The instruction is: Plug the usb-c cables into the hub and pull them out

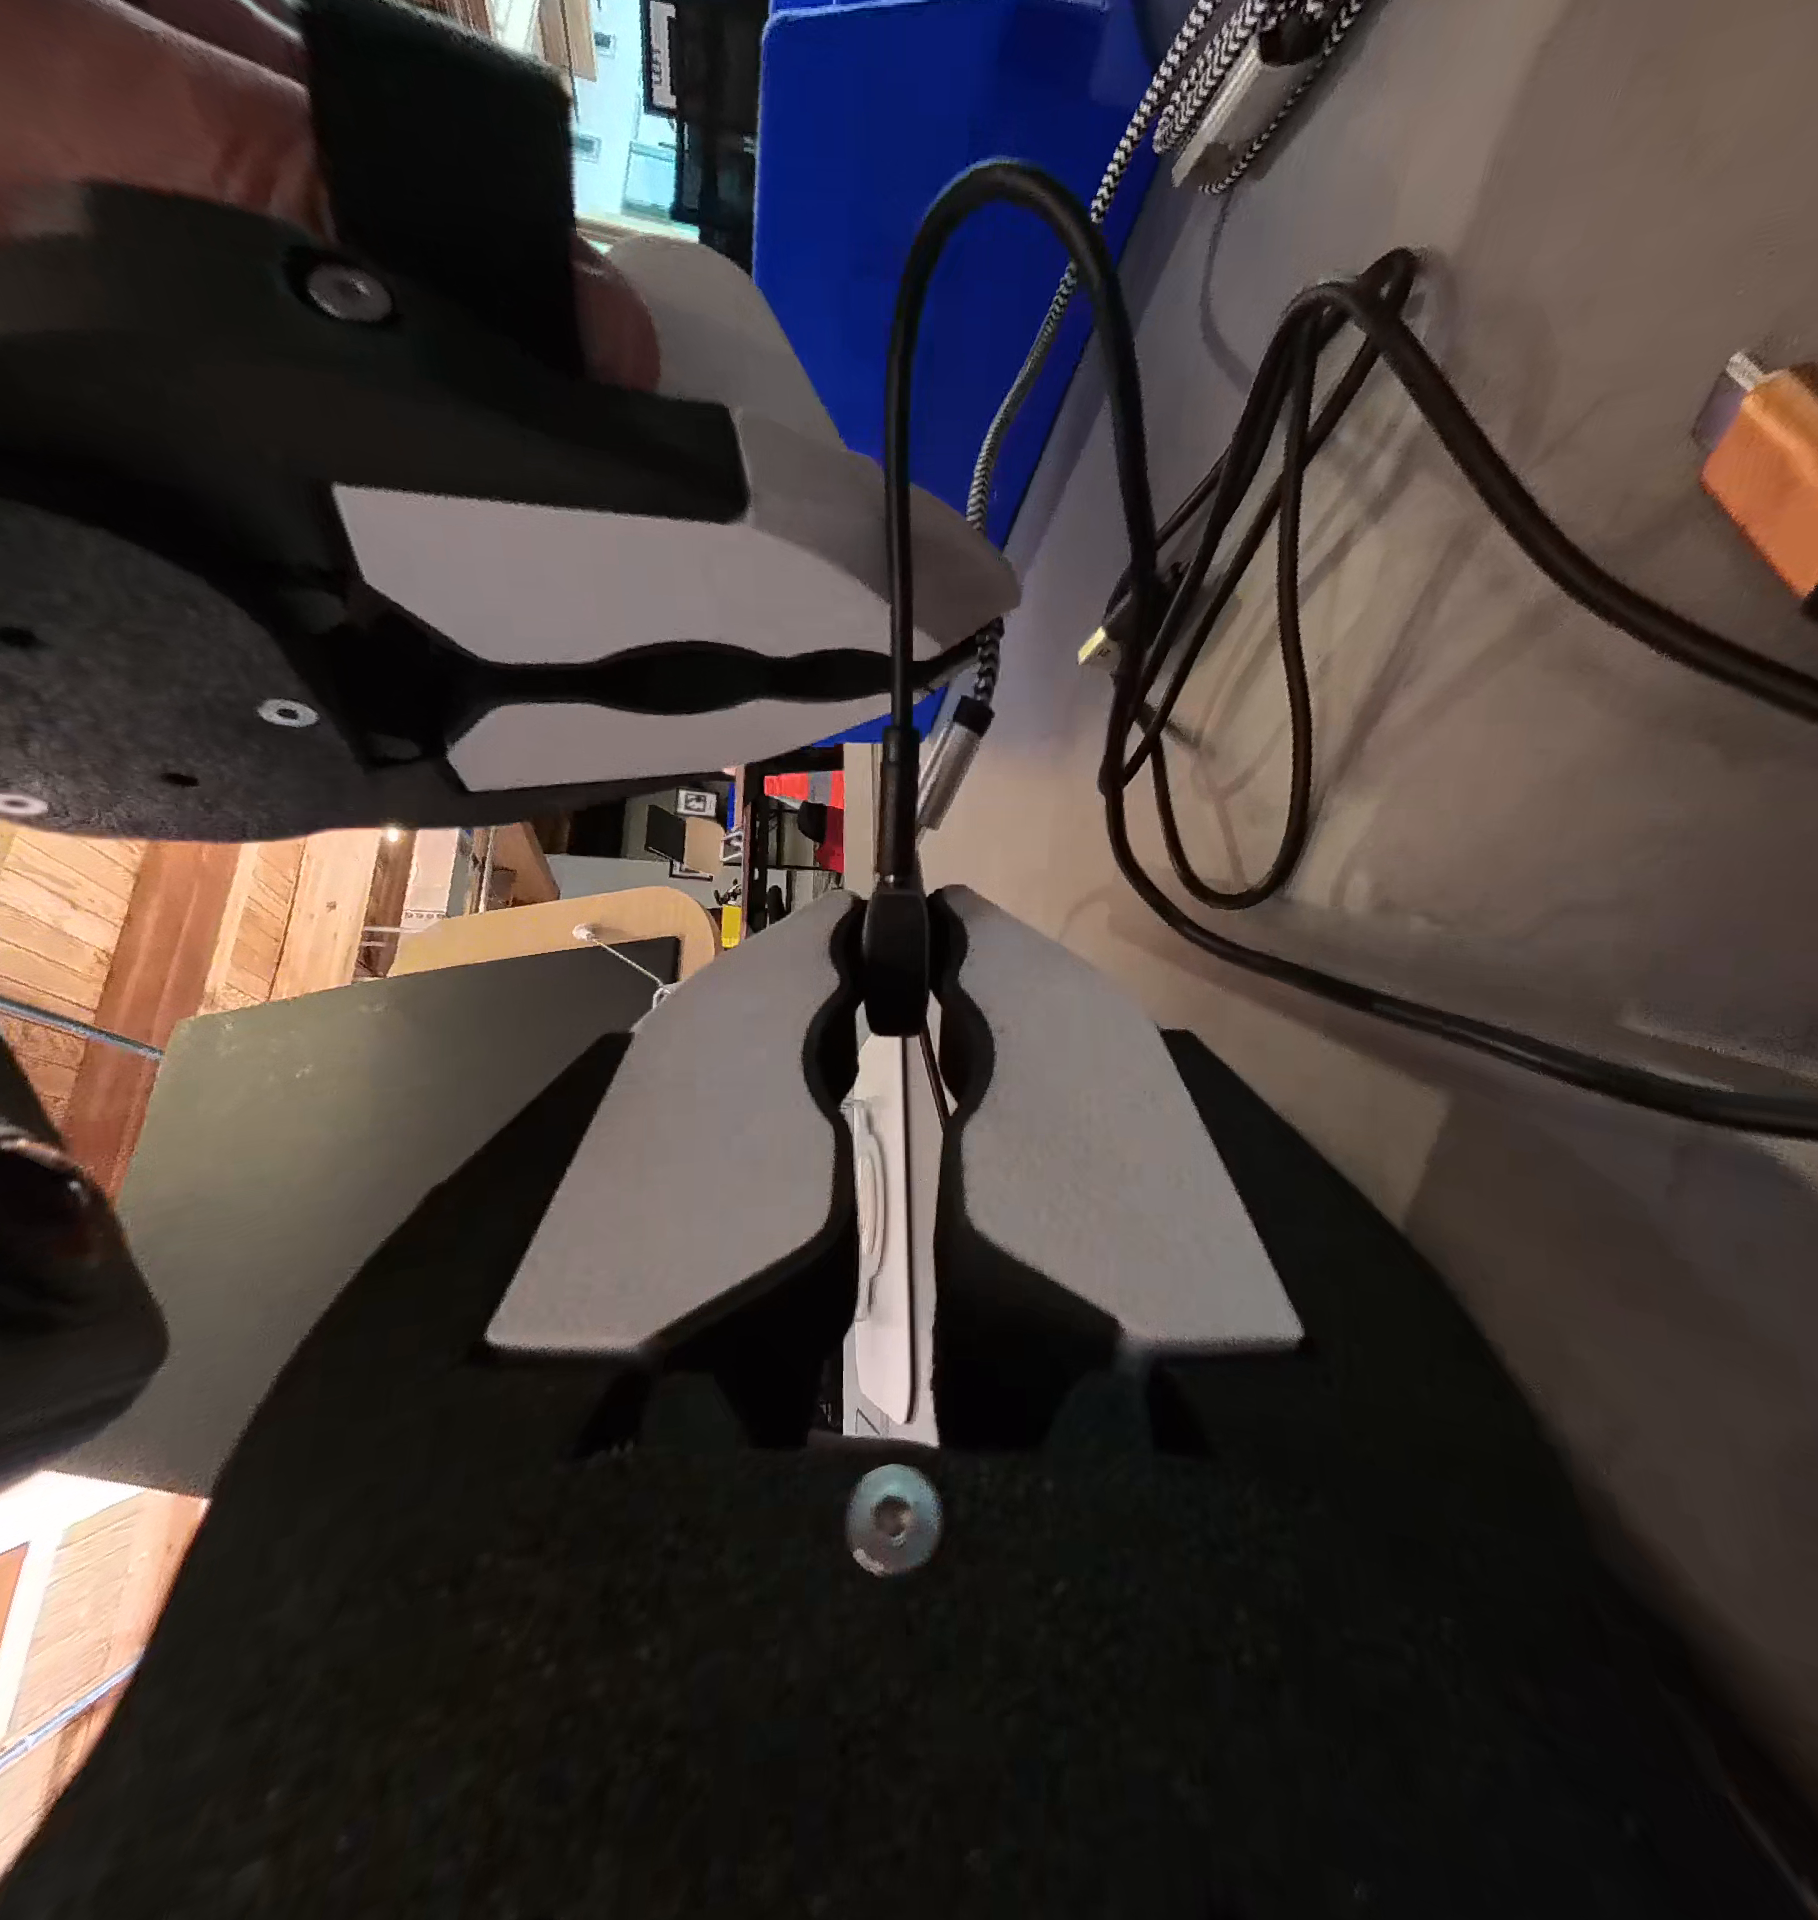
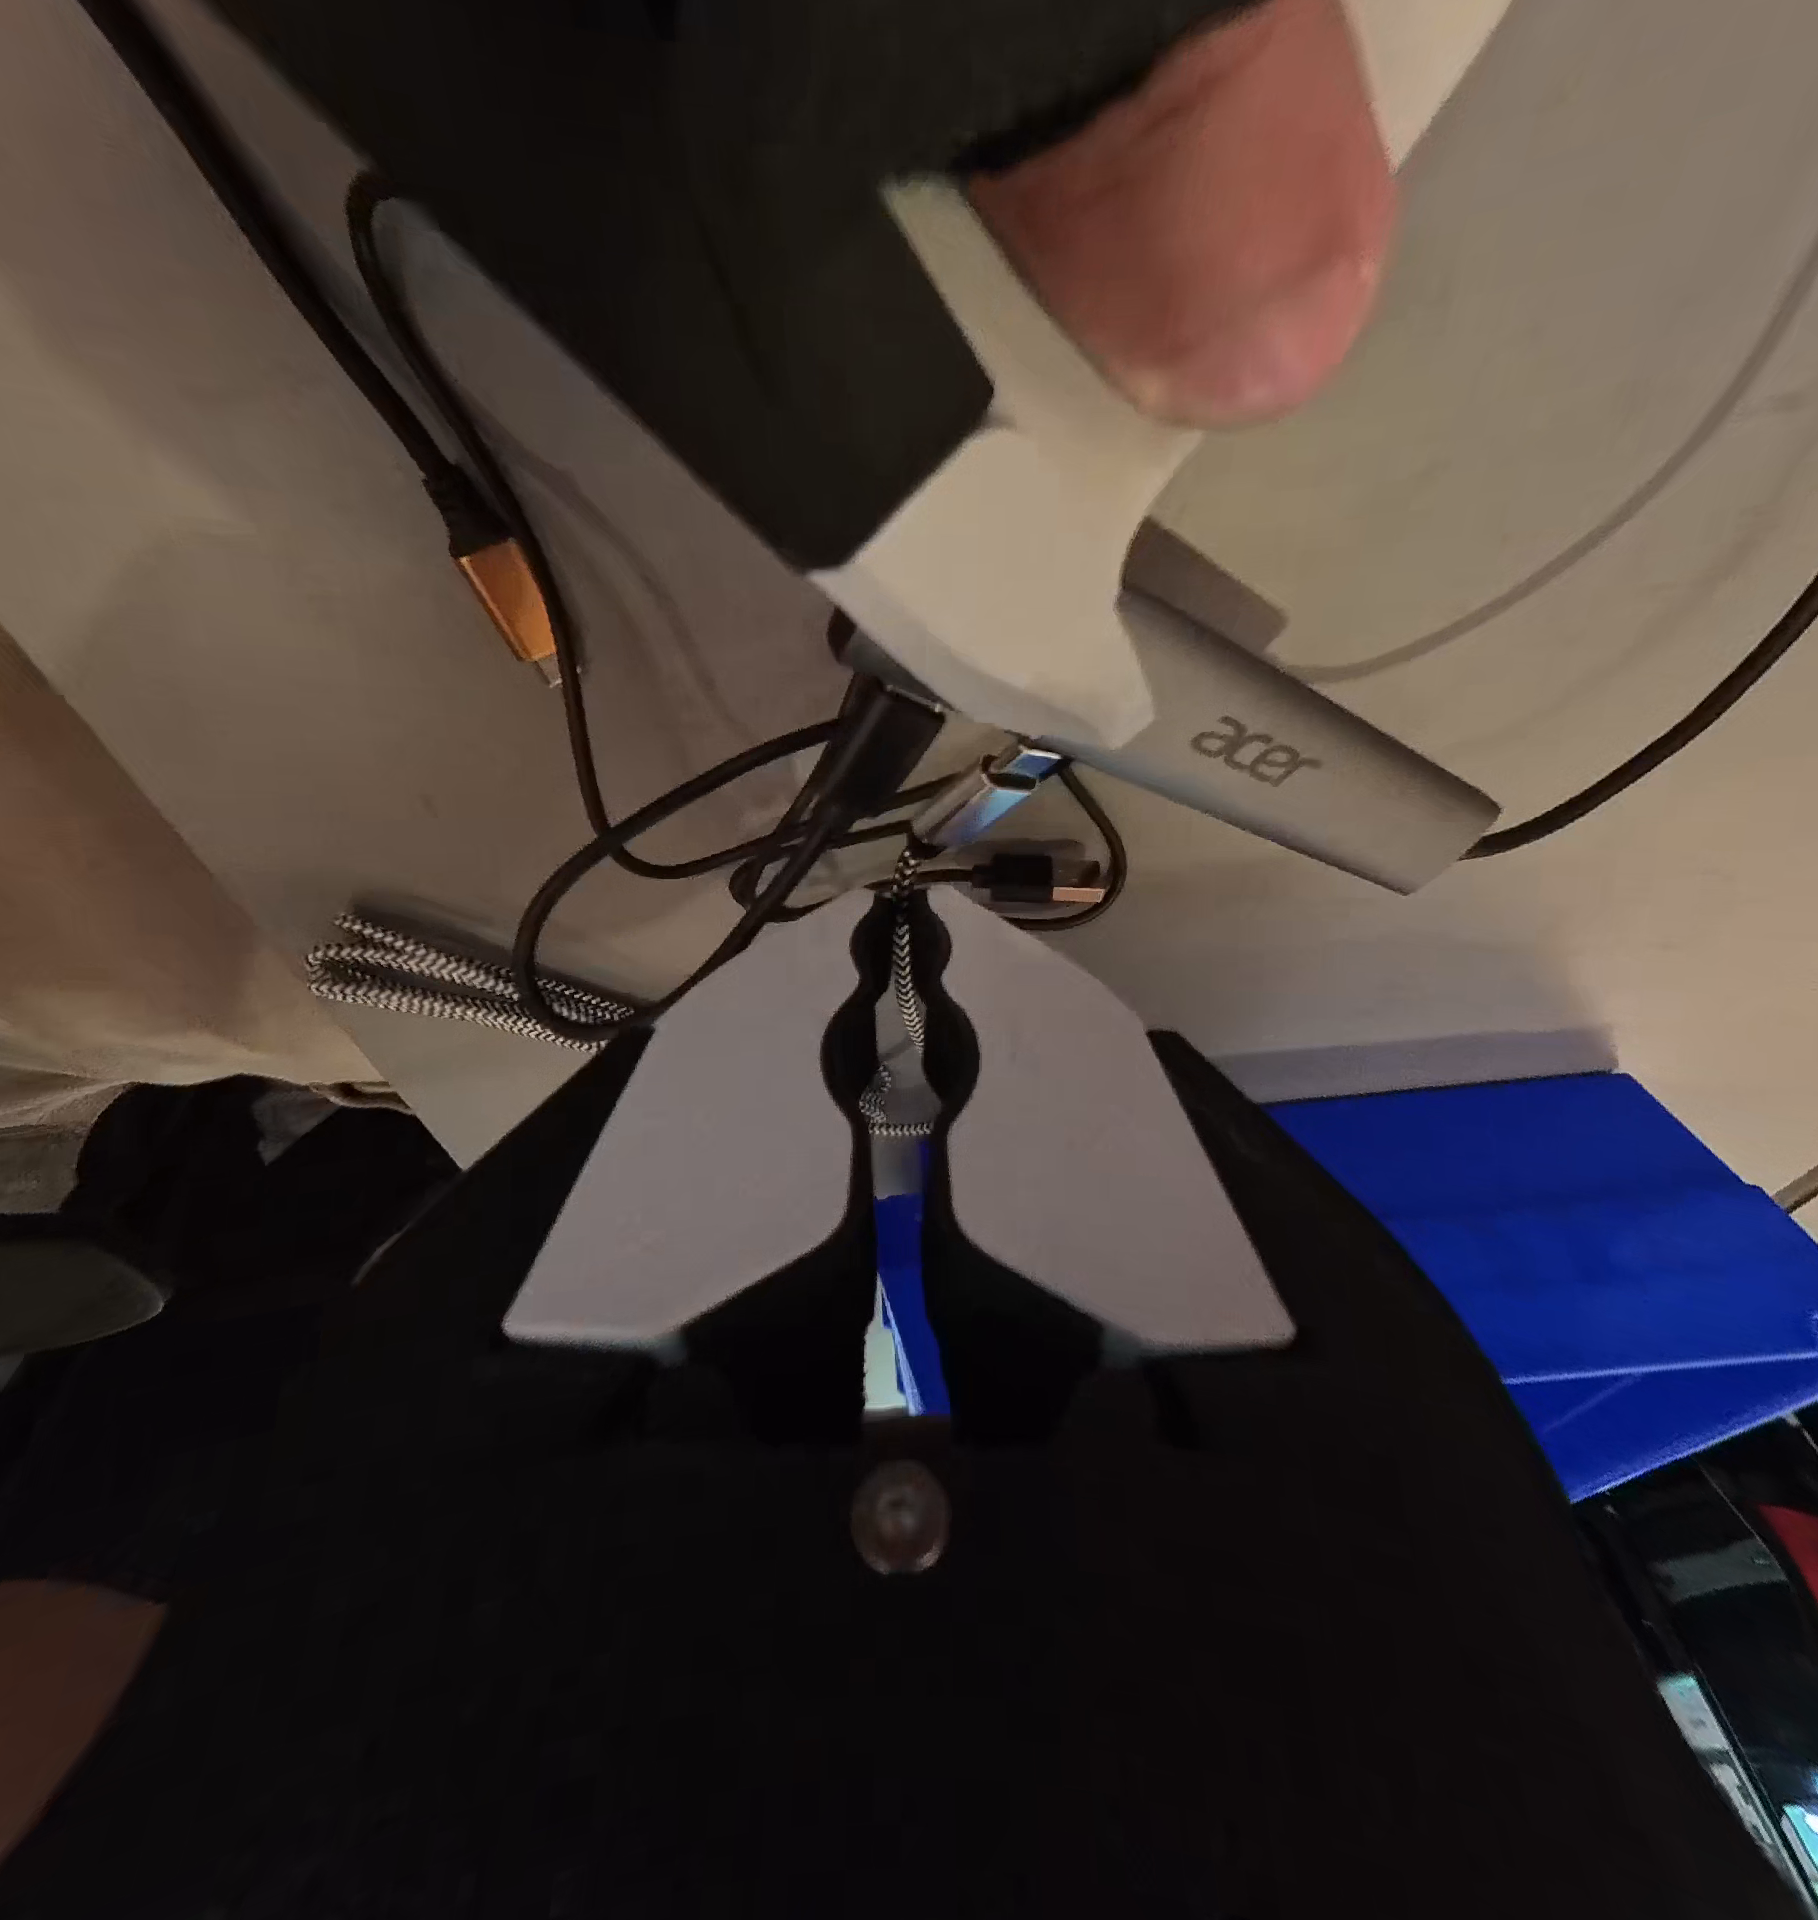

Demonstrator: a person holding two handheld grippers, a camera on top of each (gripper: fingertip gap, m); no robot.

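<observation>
My left gripper [image 1: 897, 925] is shut on the silver hub [image 1: 884, 1247], seen edge-on between its fingers, with the hub's black cable [image 1: 988, 208] looping up from the tips. In the right wrist view the hub [image 2: 1300, 769] sticks out from that gripper's white fingers [image 2: 988, 623]. My right gripper [image 2: 900, 925] is shut on a black-and-white braided cable [image 2: 905, 987]. Its silver usb-c plug [image 2: 978, 800] points at the hub's side, tip still visible, close to it. In the left wrist view the right gripper [image 1: 884, 665] is at upper left, with the plug [image 1: 952, 769] just past its tips.
On the grey table [image 1: 1507, 727] lie a cable with an orange plug [image 1: 1788, 478] [image 2: 500, 603], a looped black cable with a small plug [image 1: 1102, 644] [image 2: 1050, 883] and a braided bundle [image 2: 448, 977]. A blue bin [image 1: 884, 208] [image 2: 1507, 1247] stands at the table's edge. Across from one pair of fingers to the other is roughly 5 cm.
</observation>
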